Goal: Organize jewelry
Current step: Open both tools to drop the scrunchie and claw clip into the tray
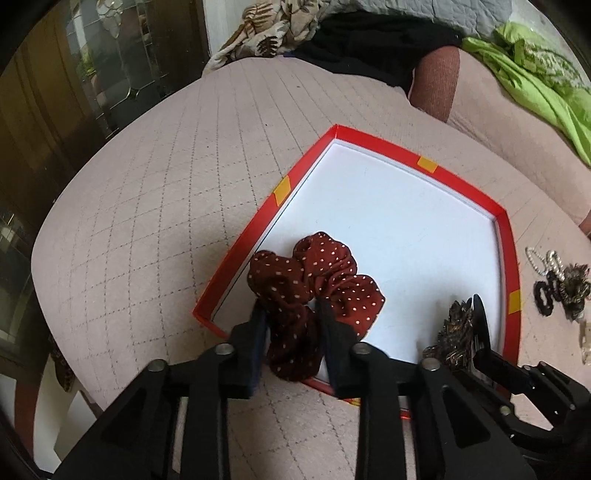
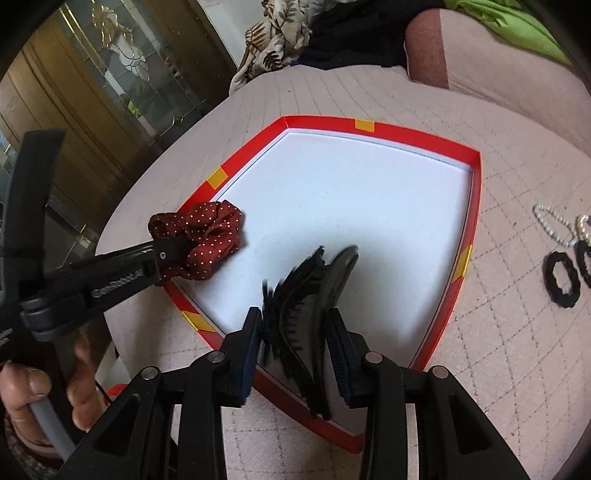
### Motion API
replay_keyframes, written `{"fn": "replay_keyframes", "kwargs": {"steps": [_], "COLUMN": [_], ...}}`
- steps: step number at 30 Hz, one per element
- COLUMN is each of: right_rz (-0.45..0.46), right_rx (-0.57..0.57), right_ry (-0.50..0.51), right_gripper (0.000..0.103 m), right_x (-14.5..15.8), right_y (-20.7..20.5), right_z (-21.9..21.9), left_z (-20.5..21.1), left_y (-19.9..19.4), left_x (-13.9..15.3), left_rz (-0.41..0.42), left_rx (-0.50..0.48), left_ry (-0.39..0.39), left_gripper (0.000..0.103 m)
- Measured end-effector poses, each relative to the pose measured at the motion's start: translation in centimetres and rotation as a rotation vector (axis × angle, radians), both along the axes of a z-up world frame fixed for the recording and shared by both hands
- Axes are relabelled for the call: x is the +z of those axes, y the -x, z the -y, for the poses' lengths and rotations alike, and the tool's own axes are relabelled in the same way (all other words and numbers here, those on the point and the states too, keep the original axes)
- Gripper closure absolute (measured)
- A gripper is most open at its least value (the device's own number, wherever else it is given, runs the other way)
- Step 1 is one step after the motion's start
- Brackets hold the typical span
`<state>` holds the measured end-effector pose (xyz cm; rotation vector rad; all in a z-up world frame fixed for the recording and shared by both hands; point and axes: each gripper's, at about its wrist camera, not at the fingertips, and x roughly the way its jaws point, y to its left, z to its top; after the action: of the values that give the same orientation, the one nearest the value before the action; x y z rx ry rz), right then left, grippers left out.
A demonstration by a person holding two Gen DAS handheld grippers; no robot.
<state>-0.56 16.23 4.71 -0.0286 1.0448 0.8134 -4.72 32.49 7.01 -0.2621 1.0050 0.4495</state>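
Note:
A red-rimmed tray [image 1: 505, 236] with a white floor lies on the quilted pink surface; it also shows in the right wrist view [image 2: 476, 192]. My left gripper [image 1: 291, 314] is shut on a dark red polka-dot scrunchie [image 1: 314, 280] over the tray's near-left corner; the scrunchie also shows in the right wrist view [image 2: 210, 236]. My right gripper [image 2: 295, 325] is shut on a black hair claw clip [image 2: 314, 295] with a dark decorated top, held over the tray's near edge. The clip shows in the left wrist view [image 1: 461, 332] at the right.
Right of the tray lie a pearl bracelet [image 2: 554, 221], black hair ties [image 2: 561, 278] and other small pieces [image 1: 569, 284]. A green cloth [image 1: 535, 81] and patterned and black fabric [image 1: 280, 29] lie at the back. The surface's edge drops at the left.

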Motion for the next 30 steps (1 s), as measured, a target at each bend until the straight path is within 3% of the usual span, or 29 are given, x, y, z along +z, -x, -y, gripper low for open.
{"fn": "replay_keyframes", "kwargs": {"steps": [2,3,6,12,19,25,30], "right_rz": [0.020,0.037,0.081,0.108,0.100,0.089,0.100], "right_rx": [0.000,-0.001,0.002,-0.038,-0.194,-0.433,-0.583], "right_ry": [-0.004,-0.010,-0.013,-0.007,0.030,0.042,0.027], "right_gripper": [0.043,0.041,0.040,0.037,0.037,0.037,0.037], "right_x": [0.5,0.9,2.3,3.4,2.7,2.5,2.7], "right_y": [0.2,0.4,0.9,1.8,2.2,1.0,-0.8], "right_z": [0.3,0.5,1.8,6.9,18.8,30.7,37.5], "left_z": [0.1,0.2,0.4,2.5,9.2,16.9,23.9], "left_y": [0.5,0.8,1.7,2.7,2.8,0.0,-3.7], "left_x": [0.6,1.0,2.1,4.3,7.0,7.3,6.7], "left_rz": [0.016,0.023,0.044,0.058,0.087,0.083,0.063], "left_rx": [0.013,0.019,0.047,0.039,-0.110,-0.288,-0.423], "left_ry": [0.005,0.007,0.021,0.038,-0.001,0.068,0.095], "left_gripper": [0.063,0.060,0.050,0.047,0.038,0.038,0.038]}}
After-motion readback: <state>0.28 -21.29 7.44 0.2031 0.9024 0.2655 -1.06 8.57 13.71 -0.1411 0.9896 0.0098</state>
